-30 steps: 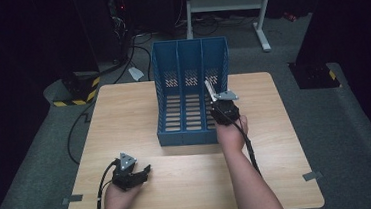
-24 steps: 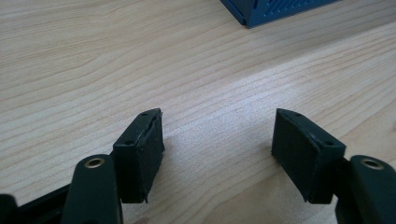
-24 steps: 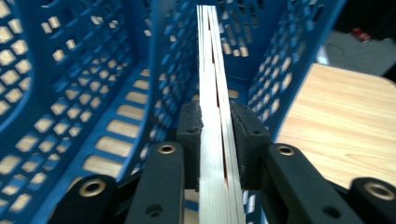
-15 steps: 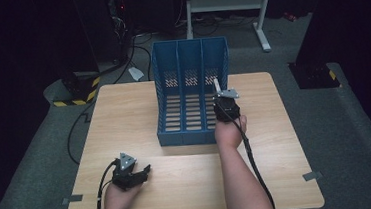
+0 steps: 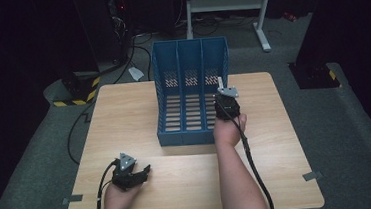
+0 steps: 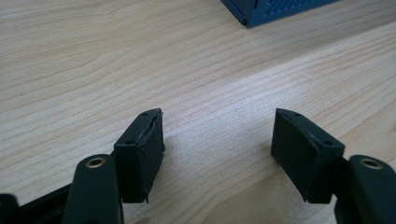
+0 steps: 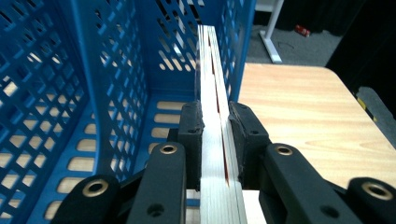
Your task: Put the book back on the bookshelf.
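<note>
Inside the rightmost compartment of the blue file rack [image 5: 193, 96], the right gripper [image 7: 215, 135] is clamping its jaws on a thin book [image 7: 211, 84] standing on edge. The left gripper [image 6: 217, 154] is resting on the surface [image 5: 124, 119], jaws gaping wide with nothing between them.

Both forearms are bare, no sleeves. Each hand carries a black gripper: left gripper [image 5: 140, 174] and right gripper [image 5: 221, 92], each topped by a grey three-cornered plate, with brass-coloured rivets, rectangular screwed black pads [image 6: 140, 151], and a black cable [image 5: 252, 167] trailing toward 6 o'clock.
</note>
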`<state>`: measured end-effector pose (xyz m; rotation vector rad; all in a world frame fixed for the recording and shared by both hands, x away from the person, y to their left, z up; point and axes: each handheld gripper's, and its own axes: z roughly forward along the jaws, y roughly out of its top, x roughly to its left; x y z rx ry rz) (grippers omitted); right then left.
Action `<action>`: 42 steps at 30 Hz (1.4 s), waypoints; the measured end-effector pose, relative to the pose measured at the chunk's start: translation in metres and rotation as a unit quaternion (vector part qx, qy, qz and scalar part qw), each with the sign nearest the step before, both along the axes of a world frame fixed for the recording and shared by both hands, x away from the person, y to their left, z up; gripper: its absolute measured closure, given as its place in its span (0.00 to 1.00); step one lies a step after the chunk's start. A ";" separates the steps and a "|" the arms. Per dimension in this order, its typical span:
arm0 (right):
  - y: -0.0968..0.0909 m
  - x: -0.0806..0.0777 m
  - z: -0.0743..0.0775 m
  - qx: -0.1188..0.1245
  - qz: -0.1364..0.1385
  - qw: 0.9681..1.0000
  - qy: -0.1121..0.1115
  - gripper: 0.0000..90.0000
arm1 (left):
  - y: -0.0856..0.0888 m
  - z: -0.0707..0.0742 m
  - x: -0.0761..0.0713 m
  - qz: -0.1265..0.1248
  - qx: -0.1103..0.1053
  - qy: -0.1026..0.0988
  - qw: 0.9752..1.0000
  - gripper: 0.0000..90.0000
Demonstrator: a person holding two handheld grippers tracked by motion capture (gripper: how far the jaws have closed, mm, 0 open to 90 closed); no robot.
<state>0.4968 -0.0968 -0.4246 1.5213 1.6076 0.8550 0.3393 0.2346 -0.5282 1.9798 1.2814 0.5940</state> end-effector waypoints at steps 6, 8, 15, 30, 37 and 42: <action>-0.001 0.001 0.000 0.000 -0.006 1.000 -0.002 0.84 | 0.000 0.000 0.000 -0.001 0.000 0.000 1.000 0.39; -0.001 0.002 -0.003 0.000 -0.009 1.000 0.004 0.84 | 0.000 0.000 0.000 -0.001 0.000 0.000 1.000 0.39; 0.000 0.001 -0.008 0.002 -0.010 1.000 0.009 0.83 | 0.000 0.000 0.000 -0.002 -0.001 0.000 1.000 0.39; -0.006 0.004 -0.005 0.017 0.008 1.000 0.018 0.63 | 0.000 0.000 0.000 -0.002 -0.001 0.000 1.000 0.39; -0.006 0.004 -0.003 0.033 0.020 0.999 0.018 0.51 | 0.000 0.000 0.000 -0.002 -0.001 0.000 1.000 0.39; -0.009 0.003 0.002 0.038 0.028 0.999 0.013 0.45 | 0.000 0.000 0.000 -0.003 0.000 0.000 1.000 0.39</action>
